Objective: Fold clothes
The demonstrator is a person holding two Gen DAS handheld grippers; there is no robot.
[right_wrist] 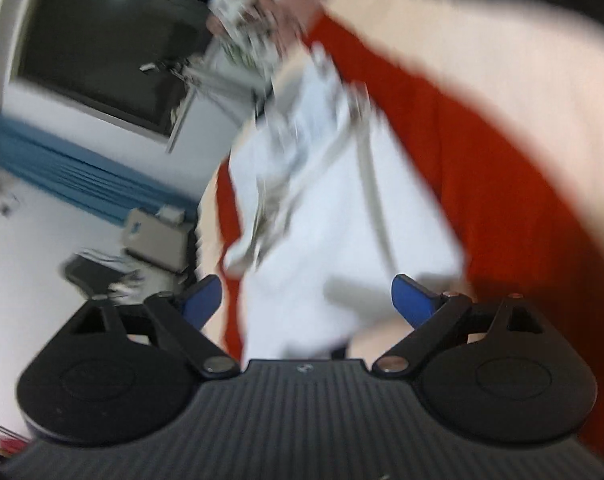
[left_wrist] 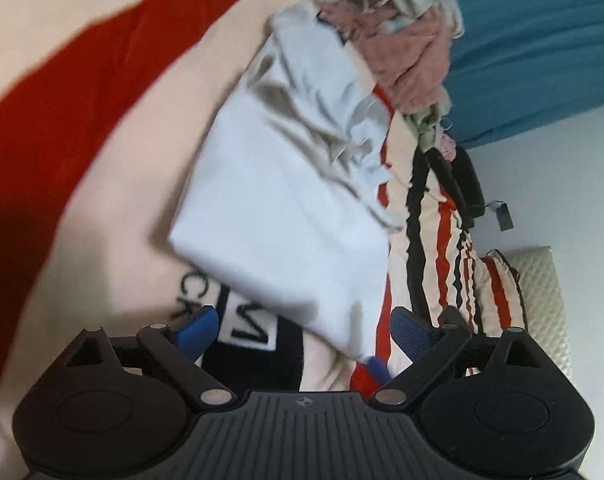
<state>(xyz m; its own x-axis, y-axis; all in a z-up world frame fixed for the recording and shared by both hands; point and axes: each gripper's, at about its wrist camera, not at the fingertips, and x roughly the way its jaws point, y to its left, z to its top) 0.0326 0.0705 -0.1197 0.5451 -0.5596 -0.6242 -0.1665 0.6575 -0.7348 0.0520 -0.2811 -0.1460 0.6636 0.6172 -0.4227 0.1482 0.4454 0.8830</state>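
A white garment lies crumpled on a cream, red and black striped blanket; its far edge is bunched in folds. My left gripper is open, its blue pads apart just above the garment's near corner. In the right wrist view the same white garment appears blurred, and my right gripper is open with the cloth lying between and below its pads, not clamped. A pile of other clothes, pink and grey-green, sits past the garment.
The striped blanket covers the bed. A teal curtain or cover and a white wall lie beyond. A quilted cream cushion is at the right. A dark window and small clutter show at the left of the right wrist view.
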